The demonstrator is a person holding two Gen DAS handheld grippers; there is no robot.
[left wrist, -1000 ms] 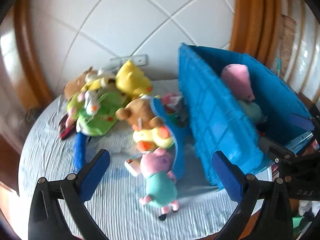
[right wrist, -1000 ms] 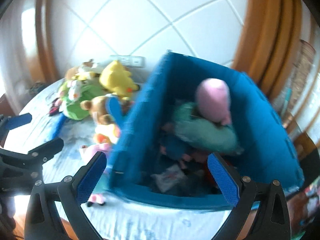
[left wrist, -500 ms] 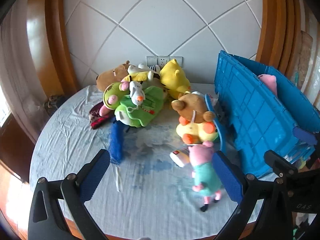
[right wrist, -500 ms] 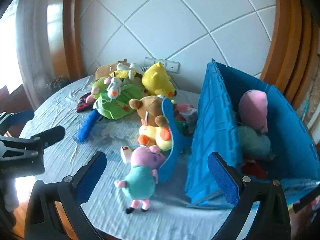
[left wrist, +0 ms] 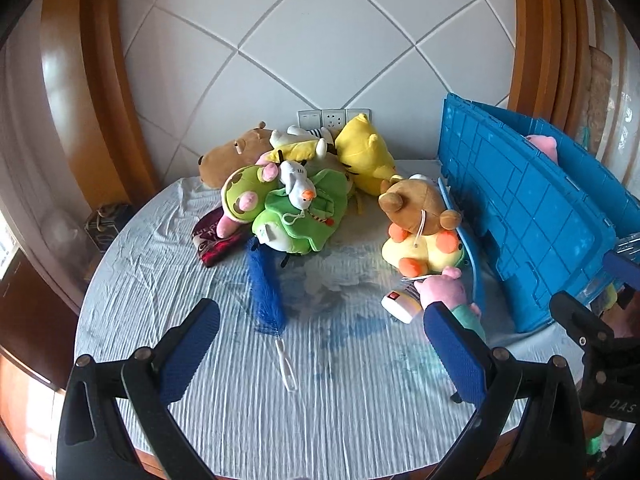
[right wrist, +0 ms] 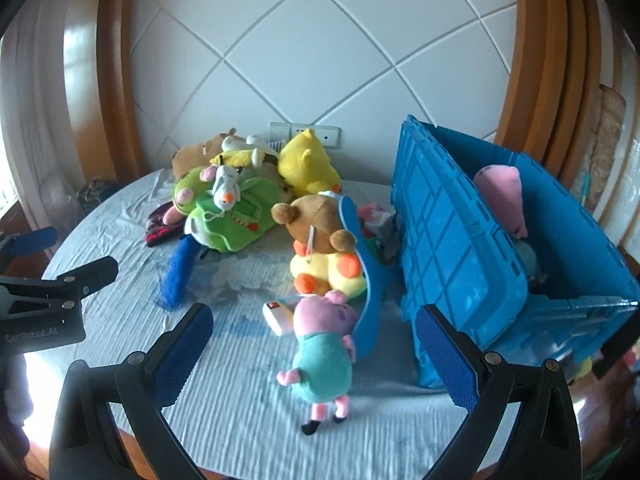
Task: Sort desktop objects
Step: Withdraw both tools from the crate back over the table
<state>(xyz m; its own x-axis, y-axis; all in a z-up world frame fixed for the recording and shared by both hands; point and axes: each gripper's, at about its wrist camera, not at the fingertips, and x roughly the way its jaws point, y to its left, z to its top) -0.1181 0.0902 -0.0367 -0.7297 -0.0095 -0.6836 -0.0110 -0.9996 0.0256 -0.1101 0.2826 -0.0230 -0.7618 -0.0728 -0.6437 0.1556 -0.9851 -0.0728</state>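
A pile of plush toys lies on a round table with a white cloth point(left wrist: 200, 360): a green frog plush point(left wrist: 300, 216), a yellow plush point(left wrist: 364, 156), a brown bear on a yellow duck point(left wrist: 420, 232) and a pink pig plush in teal point(right wrist: 324, 344). A blue crate point(right wrist: 460, 240) at the right holds a pink plush point(right wrist: 504, 192). My left gripper point(left wrist: 320, 356) is open and empty above the near cloth. My right gripper point(right wrist: 316, 364) is open and empty, with the pig plush between its fingers in view, farther off.
A blue bottle brush point(left wrist: 266, 292) lies in front of the frog. A small white box point(left wrist: 400, 304) lies by the pig. A blue lid point(right wrist: 360, 280) leans between the bear and the crate. A dark red cloth point(left wrist: 212, 240) lies at the left.
Both grippers have pulled back and turned left, away from the crate. The toy pile and the table now fill both views. Both stay open.
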